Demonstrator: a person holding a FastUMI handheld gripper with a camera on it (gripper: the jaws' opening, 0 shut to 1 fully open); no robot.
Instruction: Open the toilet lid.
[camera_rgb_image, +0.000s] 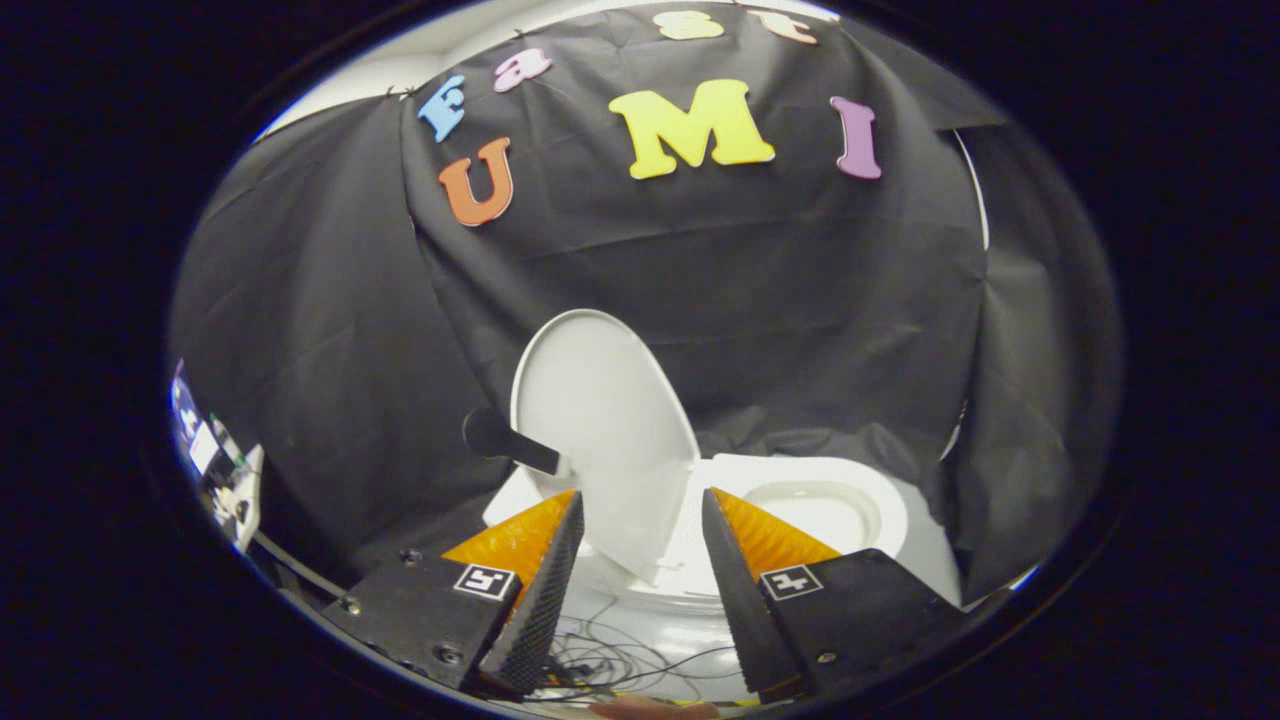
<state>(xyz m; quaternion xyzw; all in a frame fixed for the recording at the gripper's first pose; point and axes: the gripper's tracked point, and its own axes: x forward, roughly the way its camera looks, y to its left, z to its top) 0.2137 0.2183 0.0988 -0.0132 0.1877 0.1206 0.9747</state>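
Note:
A white toilet stands against the black cloth wall, its seat ring and bowl showing beyond my right finger. The white lid is raised and stands nearly upright on the bowl's left side. A black handle sticks out from the lid's left edge. My gripper is open, with orange-backed black fingers. The lid's lower part sits in the gap between the fingertips and just beyond them; neither finger presses on it.
Black cloth drapes behind and around the toilet. Loose thin cables lie on the floor below the fingers. Some equipment sits off to the far left by the cloth's edge.

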